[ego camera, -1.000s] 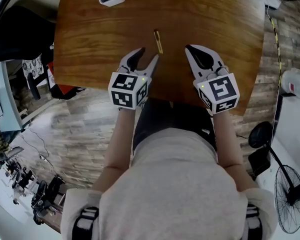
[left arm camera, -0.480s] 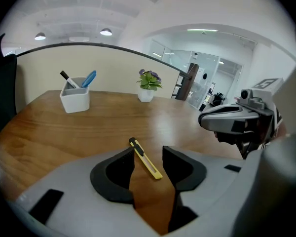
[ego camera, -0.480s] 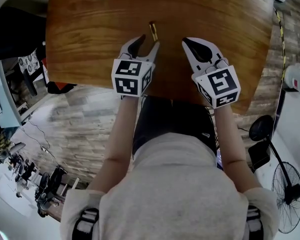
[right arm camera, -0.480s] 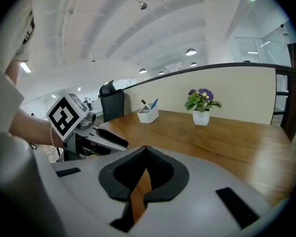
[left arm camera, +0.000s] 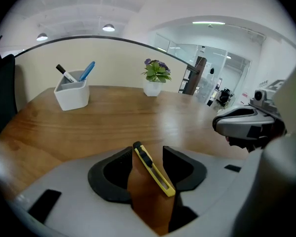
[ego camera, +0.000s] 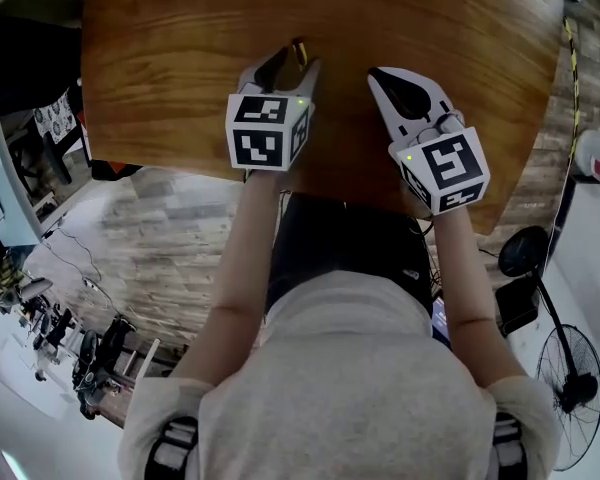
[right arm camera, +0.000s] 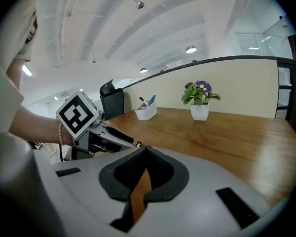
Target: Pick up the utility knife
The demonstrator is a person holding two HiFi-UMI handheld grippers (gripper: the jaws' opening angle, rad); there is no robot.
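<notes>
A: Since the L gripper (left arm camera: 149, 157) is the one on the job, what's nearest its cam?

B: Jaws wide apart, nothing pinched yet. The utility knife (left arm camera: 155, 173) lies flat on the table (ego camera: 180, 88) in the gap, but skewed. Yellow near end sits close to the right-hand jaw, black-slider end angles toward the tip of the left-hand one. Can't tell if it touches either pad. Table-wise it's approx midway between the left and right edges, in from the near edge.

A: And the R gripper (right arm camera: 144, 168)?

B: Jaws closed together and empty, only a sliver of wood shows thru. It's beside the L one, toward the right edge, over the near part of the table.

A: So how to grab it well?

B: My read: twist the wrist first so the pads face the long sides, not the ends. It's thin, so get the tips right down to the wood. Close slowly on the mid-body, off the slider, then lift straight. Clamp it skewed and it'll prob pivot or squirt out.

A: Anything farther out?

B: White pen holder (left arm camera: 71, 94) toward the far-left corner, potted plant (left arm camera: 155, 80) at the far edge. Both well apart from the knife.
</notes>
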